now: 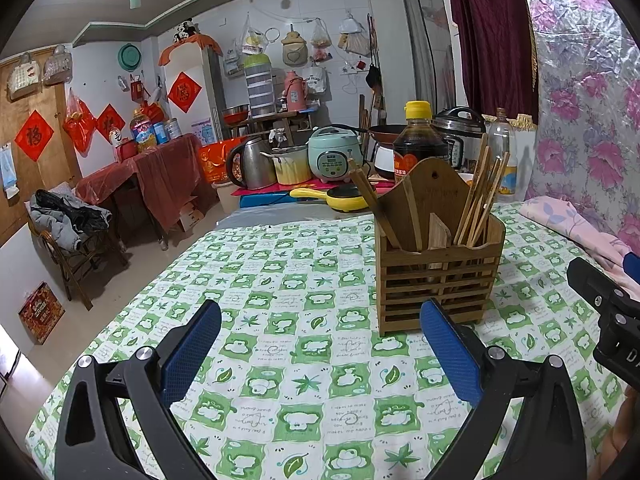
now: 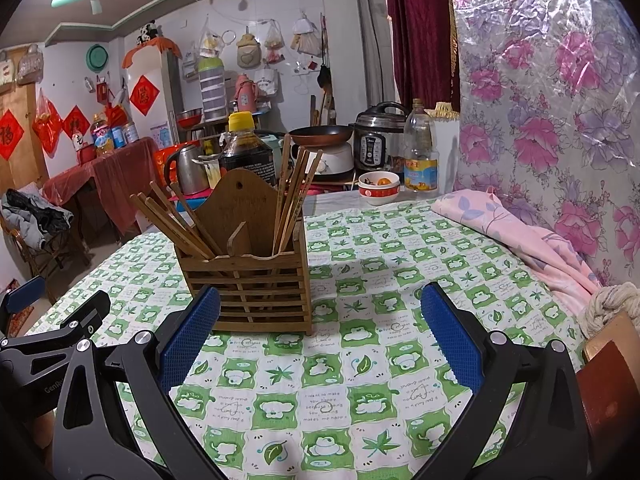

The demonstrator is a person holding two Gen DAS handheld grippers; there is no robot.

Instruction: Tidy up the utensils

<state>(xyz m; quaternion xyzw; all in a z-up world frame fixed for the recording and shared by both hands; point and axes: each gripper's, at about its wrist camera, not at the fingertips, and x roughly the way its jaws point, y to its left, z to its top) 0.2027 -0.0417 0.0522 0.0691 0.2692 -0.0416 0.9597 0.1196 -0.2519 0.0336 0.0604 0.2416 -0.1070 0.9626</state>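
Green-checked tablecloth (image 1: 280,360) is seen under both grippers. Nearest, the left gripper (image 1: 320,344) and right gripper (image 2: 320,332) are held with fingers apart, empty. Beyond them, mid-table, the slatted wooden holder (image 2: 256,280) is stood upright, chopsticks (image 2: 176,220) leaned inside.

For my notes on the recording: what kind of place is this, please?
Probably a lived-in home kitchen or dining room: a wooden chopstick holder on a green-checked tablecloth, with a rice cooker and kettle behind.
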